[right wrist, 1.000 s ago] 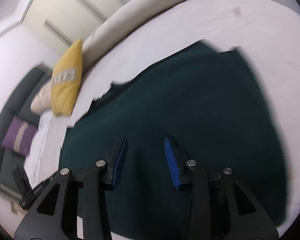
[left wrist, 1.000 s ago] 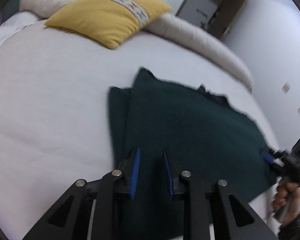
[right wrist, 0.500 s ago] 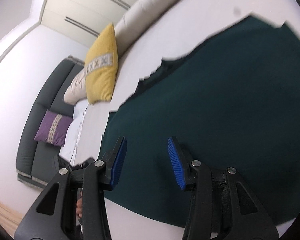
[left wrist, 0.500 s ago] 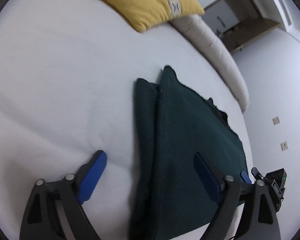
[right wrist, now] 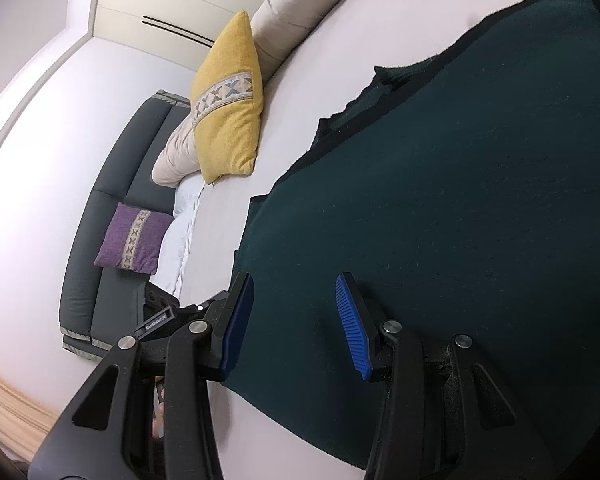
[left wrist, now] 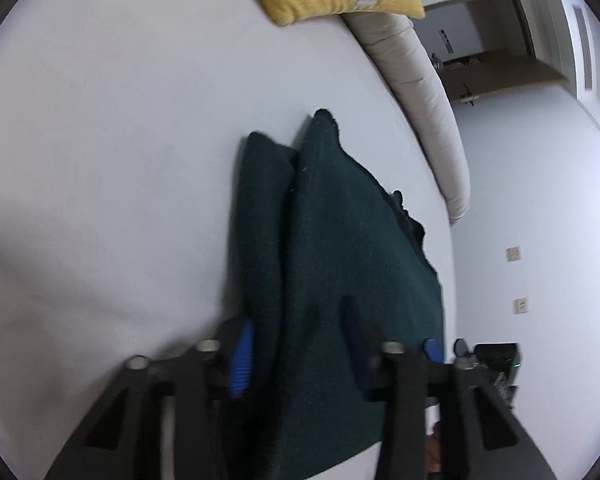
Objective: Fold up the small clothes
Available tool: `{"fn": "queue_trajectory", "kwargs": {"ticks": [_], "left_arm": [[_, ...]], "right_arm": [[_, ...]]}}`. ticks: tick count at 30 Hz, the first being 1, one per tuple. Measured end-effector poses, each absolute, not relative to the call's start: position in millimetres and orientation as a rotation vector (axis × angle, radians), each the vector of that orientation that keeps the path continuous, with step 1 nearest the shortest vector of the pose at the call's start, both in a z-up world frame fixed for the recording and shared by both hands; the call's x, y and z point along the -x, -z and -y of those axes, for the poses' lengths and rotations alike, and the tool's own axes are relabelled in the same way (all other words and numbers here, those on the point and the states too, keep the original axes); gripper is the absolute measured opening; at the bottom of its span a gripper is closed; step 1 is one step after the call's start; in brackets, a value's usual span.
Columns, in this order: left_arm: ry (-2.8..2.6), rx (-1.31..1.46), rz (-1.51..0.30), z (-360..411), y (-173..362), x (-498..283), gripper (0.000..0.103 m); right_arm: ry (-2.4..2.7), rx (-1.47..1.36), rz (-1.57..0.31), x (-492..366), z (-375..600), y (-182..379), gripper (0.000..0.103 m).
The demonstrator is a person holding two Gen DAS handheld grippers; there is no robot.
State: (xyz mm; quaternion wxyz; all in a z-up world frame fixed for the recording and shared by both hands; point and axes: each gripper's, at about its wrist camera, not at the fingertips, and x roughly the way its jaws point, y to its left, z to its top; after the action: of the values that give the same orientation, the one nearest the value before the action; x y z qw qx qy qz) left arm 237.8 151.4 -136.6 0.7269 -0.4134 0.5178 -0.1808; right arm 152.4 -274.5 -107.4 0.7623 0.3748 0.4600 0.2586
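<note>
A dark green garment (left wrist: 340,260) lies flat on the white bed (left wrist: 120,160), its left side folded into a narrow strip. My left gripper (left wrist: 298,350) hangs low over the garment's near left part. Its jaws are closing, blurred, with the folded strip between the pads and a gap still showing. In the right wrist view the garment (right wrist: 460,180) fills the right half. My right gripper (right wrist: 296,320) stands open just above the cloth near its front edge, holding nothing. The right gripper's blue tips (left wrist: 446,350) also show at the garment's near right corner in the left wrist view.
A yellow pillow (right wrist: 228,108) and a long beige bolster (left wrist: 424,92) lie at the far side of the bed. A dark sofa (right wrist: 112,200) with a purple cushion (right wrist: 134,240) stands beside the bed. White wall with sockets (left wrist: 516,280) lies to the right.
My left jaws opened wide around the folded left strip and have narrowed on it again while the hand sank toward the cloth. The right gripper slid along the garment's front edge, staying open.
</note>
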Motion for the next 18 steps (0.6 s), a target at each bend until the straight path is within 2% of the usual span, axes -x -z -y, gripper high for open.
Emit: {"fn": "queue_trajectory", "kwargs": {"ticks": [2, 6, 11, 18], "left_arm": [[0.399, 0.972, -1.15, -157, 144, -235, 0.016], [0.404, 0.994, -1.131, -160, 144, -232, 0.013], [0.365, 0.782, -1.094, -134, 102, -234, 0.012], [0.434, 0.634, -1.051, -52, 37, -244, 0.012]], "right_arm": [[-0.564, -0.819, -1.007, -154, 273, 110, 0.042], [-0.559, -0.813, -1.023, -158, 273, 113, 0.04], [-0.521, -0.8, -1.082, -164, 274, 127, 0.032], [-0.527, -0.888, -1.002, -158, 314, 113, 0.037]]}}
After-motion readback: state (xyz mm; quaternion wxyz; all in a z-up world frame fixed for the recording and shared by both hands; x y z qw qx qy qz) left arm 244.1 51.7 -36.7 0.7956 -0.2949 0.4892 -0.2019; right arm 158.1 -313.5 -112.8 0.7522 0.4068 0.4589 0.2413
